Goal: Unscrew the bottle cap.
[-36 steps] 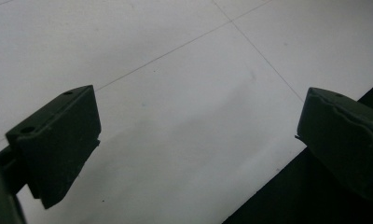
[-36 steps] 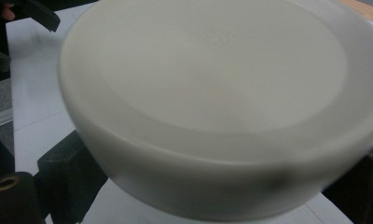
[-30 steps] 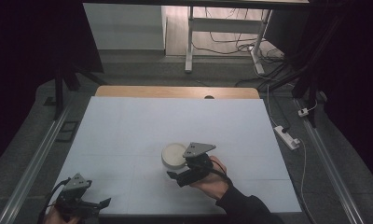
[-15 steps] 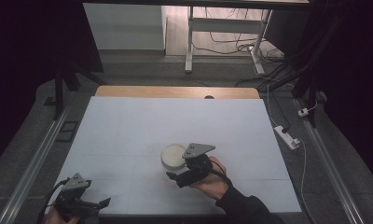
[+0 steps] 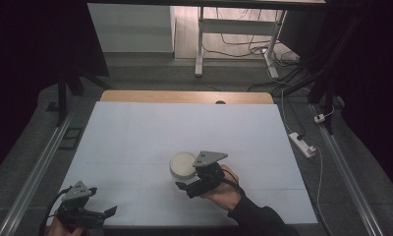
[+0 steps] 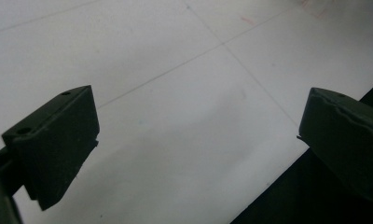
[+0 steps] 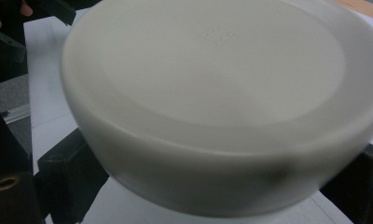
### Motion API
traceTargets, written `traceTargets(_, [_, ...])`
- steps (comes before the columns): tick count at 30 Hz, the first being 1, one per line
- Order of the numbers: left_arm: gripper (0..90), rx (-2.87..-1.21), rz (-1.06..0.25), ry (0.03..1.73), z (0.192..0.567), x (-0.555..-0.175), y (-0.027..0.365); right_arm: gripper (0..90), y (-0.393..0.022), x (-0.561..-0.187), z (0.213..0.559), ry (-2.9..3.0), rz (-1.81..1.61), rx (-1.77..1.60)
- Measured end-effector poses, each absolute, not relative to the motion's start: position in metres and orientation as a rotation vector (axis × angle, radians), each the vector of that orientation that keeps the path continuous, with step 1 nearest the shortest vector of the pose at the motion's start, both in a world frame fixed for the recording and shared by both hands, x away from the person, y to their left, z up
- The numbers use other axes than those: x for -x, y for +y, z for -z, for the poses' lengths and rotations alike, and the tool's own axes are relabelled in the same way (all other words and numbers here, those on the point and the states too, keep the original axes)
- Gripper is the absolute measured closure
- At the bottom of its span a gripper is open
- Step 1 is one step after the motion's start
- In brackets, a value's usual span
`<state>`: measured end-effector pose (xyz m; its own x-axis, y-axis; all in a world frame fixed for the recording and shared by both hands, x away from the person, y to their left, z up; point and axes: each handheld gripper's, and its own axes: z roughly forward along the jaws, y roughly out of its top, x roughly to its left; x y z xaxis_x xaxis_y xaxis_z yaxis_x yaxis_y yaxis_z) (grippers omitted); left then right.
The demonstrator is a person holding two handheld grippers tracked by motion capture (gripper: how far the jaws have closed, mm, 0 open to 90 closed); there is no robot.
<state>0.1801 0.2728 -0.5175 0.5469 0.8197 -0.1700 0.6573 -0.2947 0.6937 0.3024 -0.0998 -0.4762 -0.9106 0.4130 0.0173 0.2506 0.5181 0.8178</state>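
White round container (image 7: pixel 212 107) hides the right gripper's (image 5: pixel 197 184) jaw tips.

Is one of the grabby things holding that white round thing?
Yes, the right gripper holds the white round container by its side wall; the left gripper holds nothing.

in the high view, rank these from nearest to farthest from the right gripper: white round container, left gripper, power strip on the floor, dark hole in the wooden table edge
1. white round container: right at the right gripper, between its jaws.
2. left gripper: near-left table corner.
3. dark hole and power strip: too close to call; the hole is at the table's far edge, the strip on the floor to the right.
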Motion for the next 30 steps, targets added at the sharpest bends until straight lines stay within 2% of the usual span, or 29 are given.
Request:
traceTargets(8, [0.0, -2.074, -0.275, 1.013, 0.509, -0.189, 0.258, 6.6, -0.101, -0.302, 0.475, 2.579, -1.355, -0.569])
traceTargets(30, [0.0, -2.084, -0.300, 0.743, 0.479, -0.233, 0.205, 6.6, -0.103, -0.301, 0.474, 2.583, -1.400, -0.521])
